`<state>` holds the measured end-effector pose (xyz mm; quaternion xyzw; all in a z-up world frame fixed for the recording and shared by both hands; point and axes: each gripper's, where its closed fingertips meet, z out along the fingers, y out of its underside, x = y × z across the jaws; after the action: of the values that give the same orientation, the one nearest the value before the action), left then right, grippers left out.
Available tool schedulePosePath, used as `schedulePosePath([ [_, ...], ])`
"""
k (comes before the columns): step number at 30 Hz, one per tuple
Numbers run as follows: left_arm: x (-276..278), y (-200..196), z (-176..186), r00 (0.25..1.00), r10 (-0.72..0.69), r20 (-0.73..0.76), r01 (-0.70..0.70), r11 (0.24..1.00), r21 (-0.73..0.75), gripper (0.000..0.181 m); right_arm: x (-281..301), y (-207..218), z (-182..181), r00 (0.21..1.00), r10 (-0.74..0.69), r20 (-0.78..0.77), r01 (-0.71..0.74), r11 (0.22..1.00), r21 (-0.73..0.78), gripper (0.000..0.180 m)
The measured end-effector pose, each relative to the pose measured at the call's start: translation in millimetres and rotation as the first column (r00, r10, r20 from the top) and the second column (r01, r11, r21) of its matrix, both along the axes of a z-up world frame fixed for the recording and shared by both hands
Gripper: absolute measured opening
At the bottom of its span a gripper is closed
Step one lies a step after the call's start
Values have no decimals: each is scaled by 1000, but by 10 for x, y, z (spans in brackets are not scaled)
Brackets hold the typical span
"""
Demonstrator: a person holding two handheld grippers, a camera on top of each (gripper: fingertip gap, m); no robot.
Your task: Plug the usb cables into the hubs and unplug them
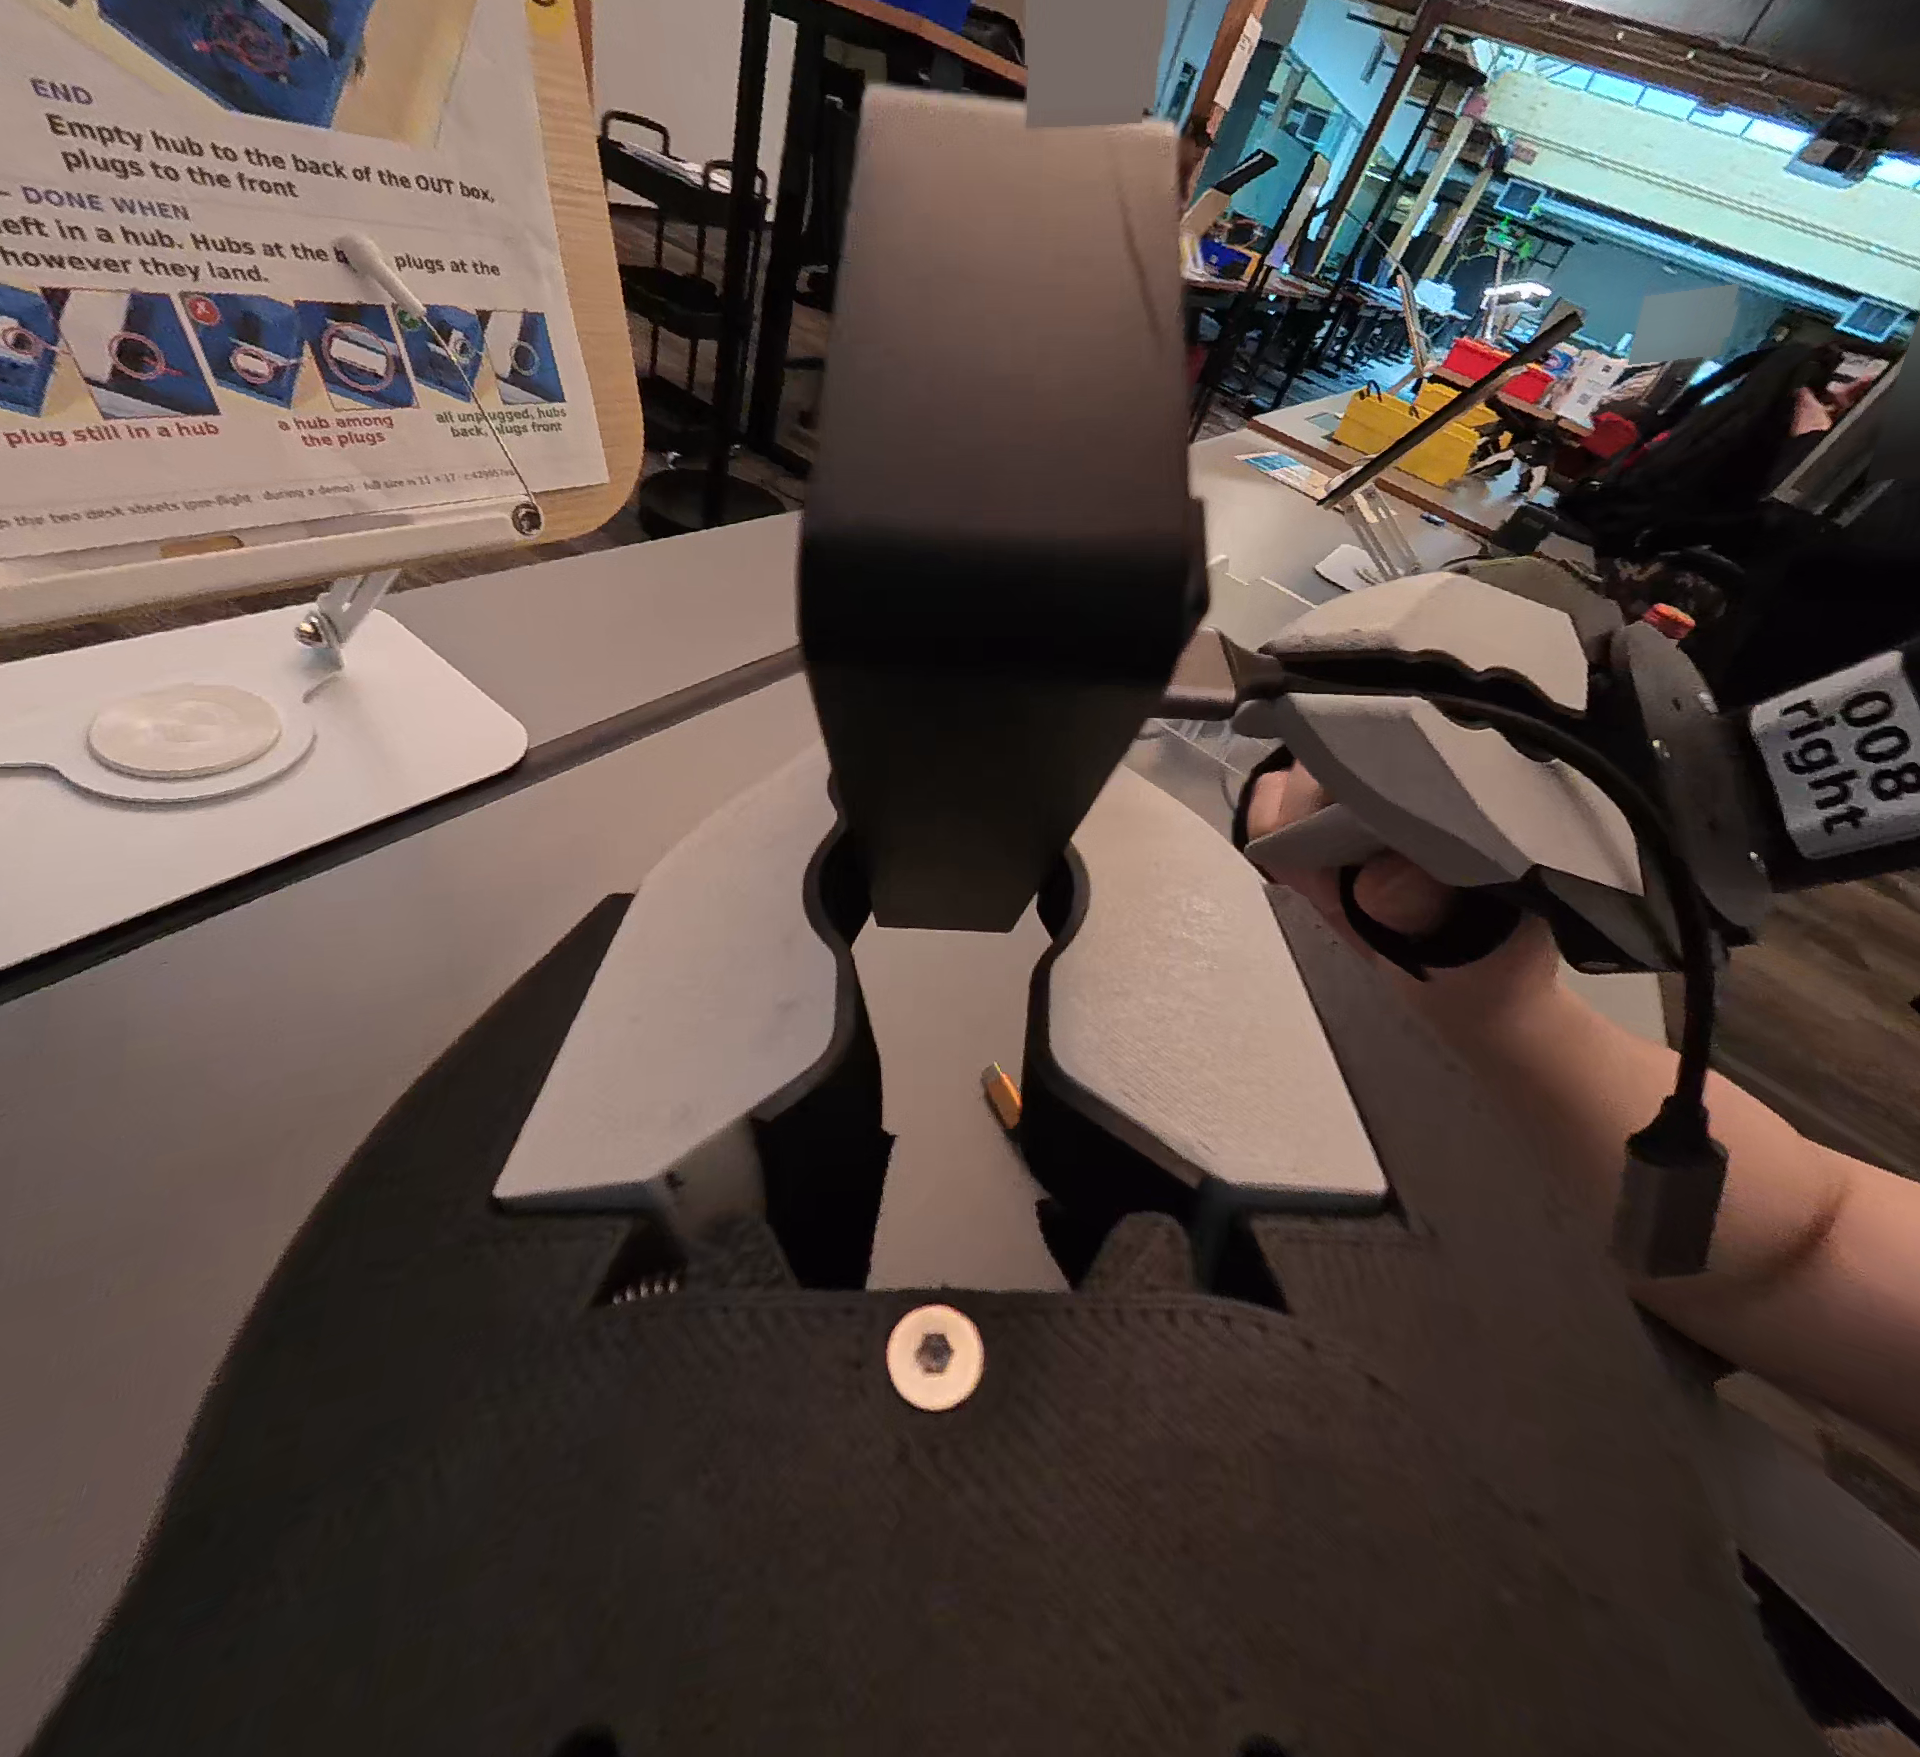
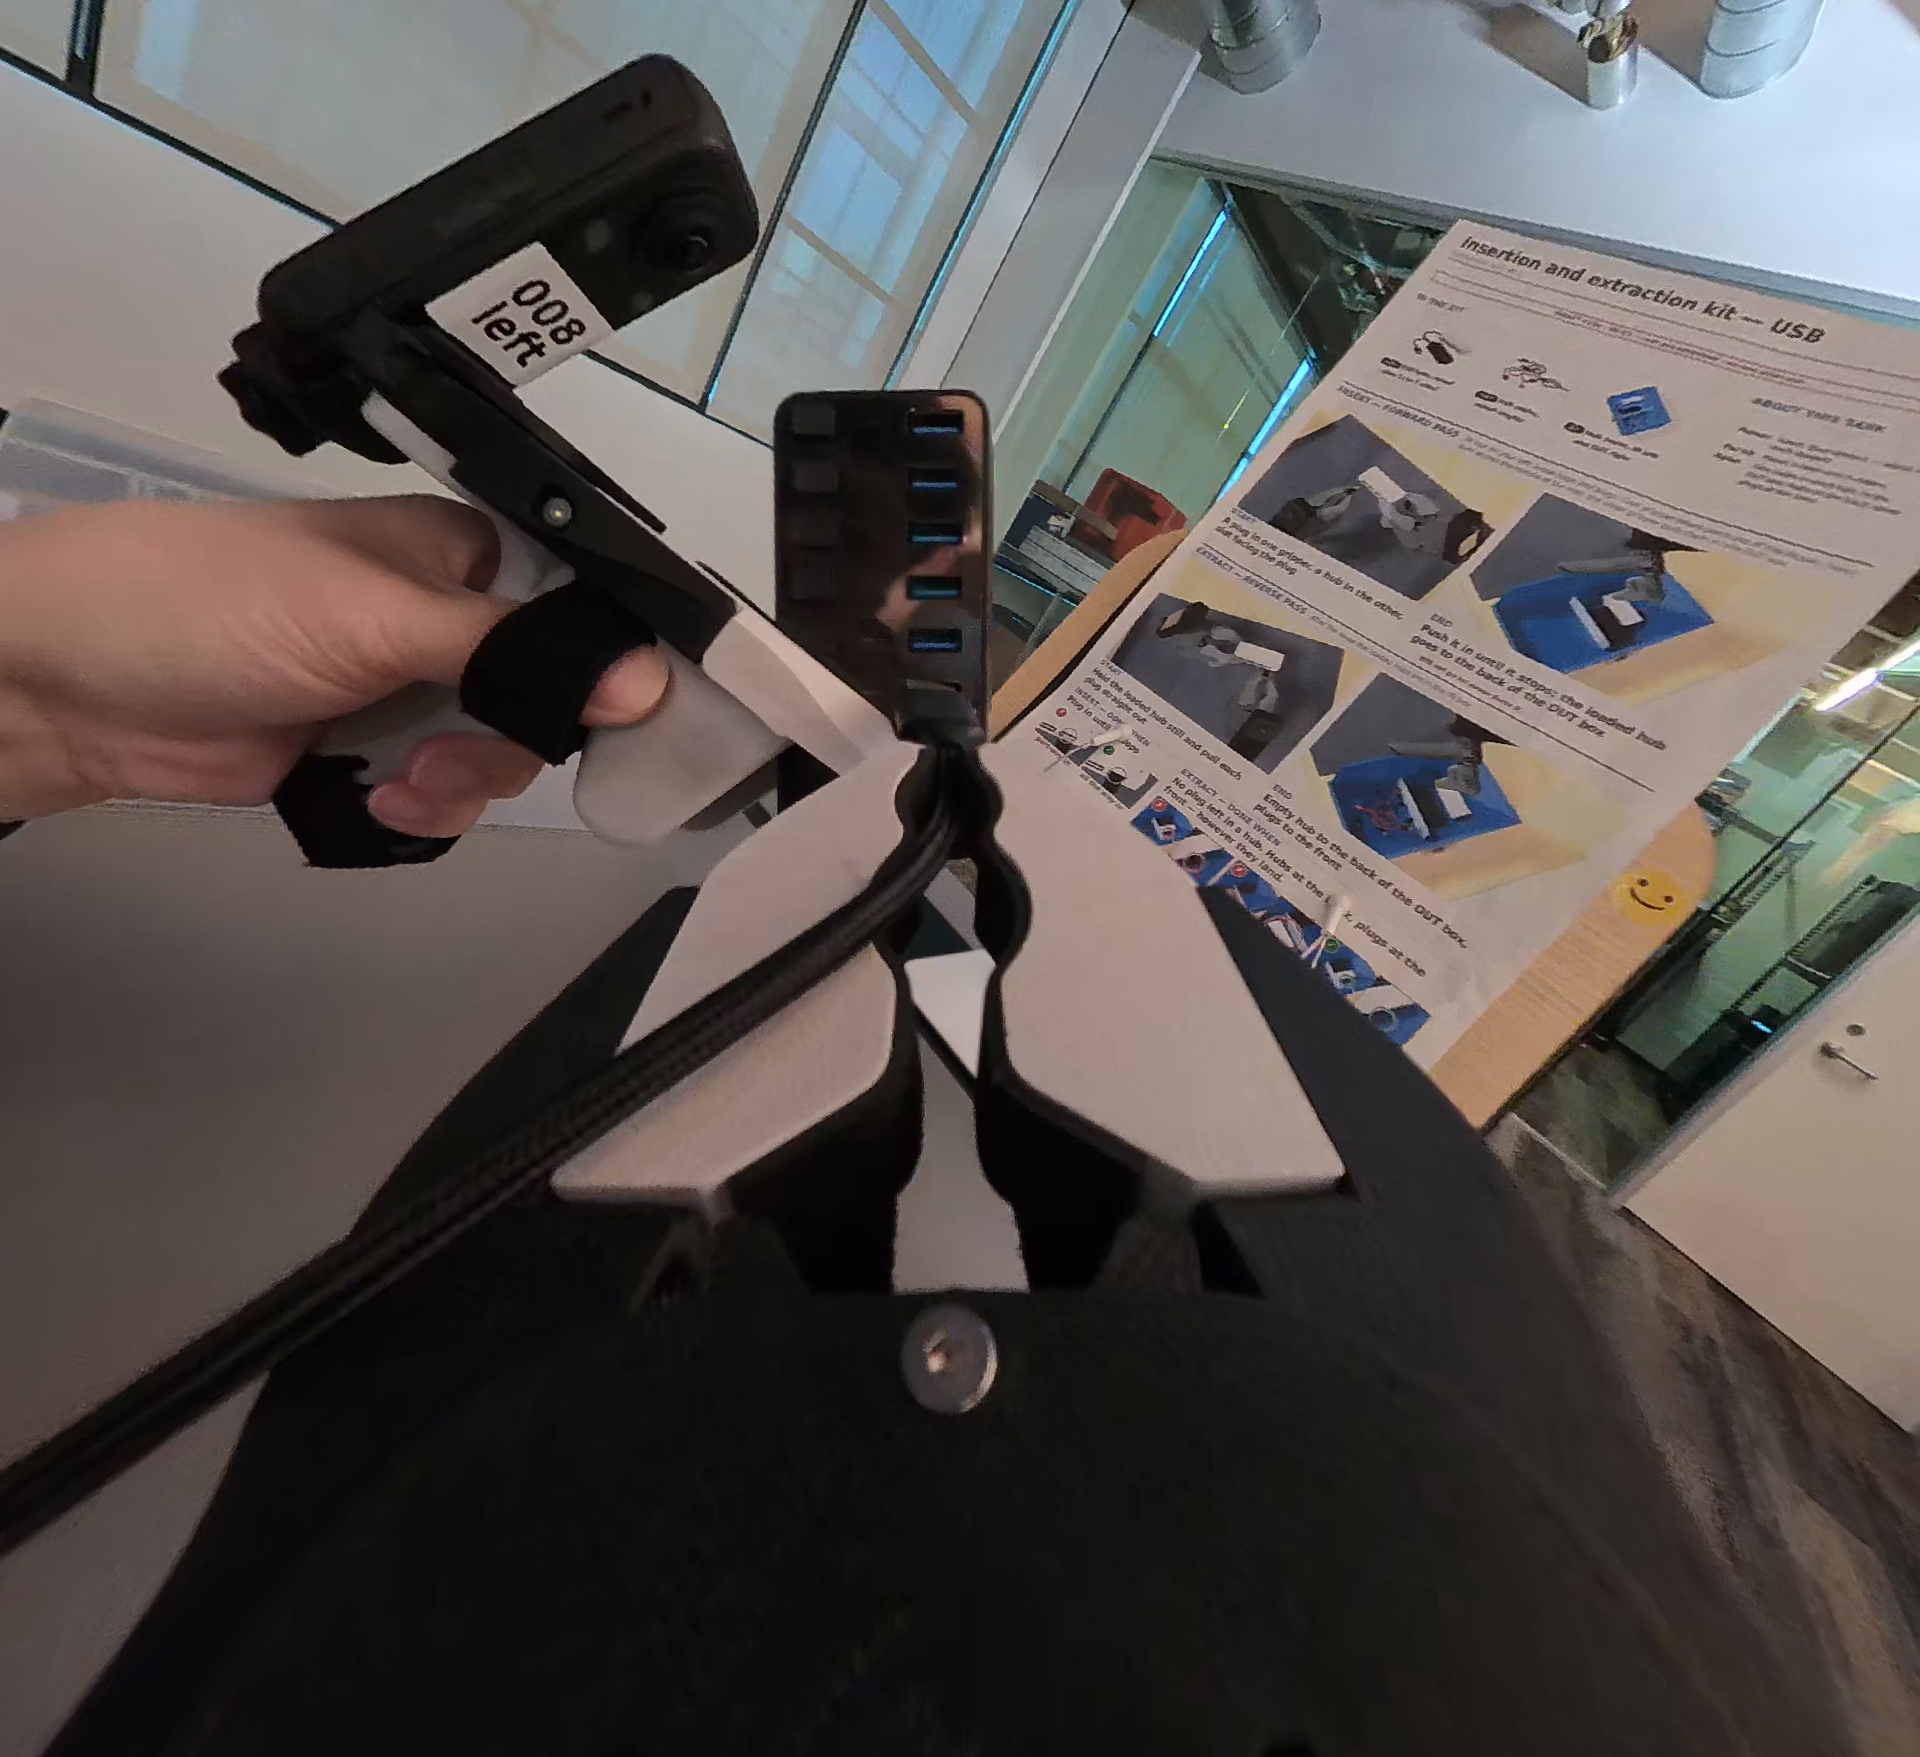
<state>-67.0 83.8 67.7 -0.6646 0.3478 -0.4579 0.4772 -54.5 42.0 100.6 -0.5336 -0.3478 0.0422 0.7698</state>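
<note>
The left gripper [image 1: 940, 886] is clenching the lower end of a black USB hub [image 1: 997, 481], holding it upright in the air above the grey worktop [image 1: 312, 1032]. The hub's glossy face [image 2: 883, 554] is showing a column of blue ports beside a column of dark buttons. The right gripper [image 2: 951, 772] is pinching a black braided cable [image 2: 727, 1011] just behind its plug, which is sitting at the hub's lowest port. Each gripper is wearing a white printed label. An instruction sheet [image 2: 1507, 627] with photos and text is leaning on a stand near the worktop's far edge.
</note>
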Motion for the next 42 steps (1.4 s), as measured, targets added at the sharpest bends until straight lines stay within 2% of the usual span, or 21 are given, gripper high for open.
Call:
schedulePosePath([
  [3, 5, 4, 4, 999, 34, -22, -33, 998, 54, 28, 2, -11, 21, 999, -44, 26, 43, 999, 26, 4],
  [9, -31, 36, 46, 977, 182, -112, -146, 950, 276, 28, -48, -43, 22, 990, -105, 91, 96, 991, 92, 4],
  [16, -11, -24, 117, 986, 156, -62, -132, 949, 287, 27, -31, -63, 52, 996, -78, 38, 75, 994, 74, 4],
  [22, 19, -83, 124, 977, 168, -132, -100, 906, 412, 27, -14, -85, 69, 998, -44, 37, 42, 997, 66, 4],
  [27, 15, -90, 134, 975, 173, -138, -100, 900, 424, 27, -6, -87, 80, 999, -32, 12, 31, 998, 57, 4],
  [32, 44, -52, 68, 989, 95, -114, -57, 953, 297, 27, -22, -64, 79, 1000, 7, -17, -6, 999, 36, 5],
  [36, -99, 298, -264, 978, 94, -184, -54, 976, 212, 27, 64, 193, -262, 998, 65, 19, -61, 984, -166, 25],
  [37, -139, 390, -392, 977, 73, -201, -39, 985, 169, 27, 122, 275, -412, 996, 78, 41, -66, 969, -239, 26],
  [39, -220, 574, -631, 978, 52, -204, -36, 996, 82, 27, 379, 504, -703, 996, 13, 89, 18, 941, -338, 26],
  [42, -258, 691, -951, 973, -11, -231, 26, 998, 63, 27, 655, 680, -1187, 990, 29, 137, 42, 874, -485, 24],
])
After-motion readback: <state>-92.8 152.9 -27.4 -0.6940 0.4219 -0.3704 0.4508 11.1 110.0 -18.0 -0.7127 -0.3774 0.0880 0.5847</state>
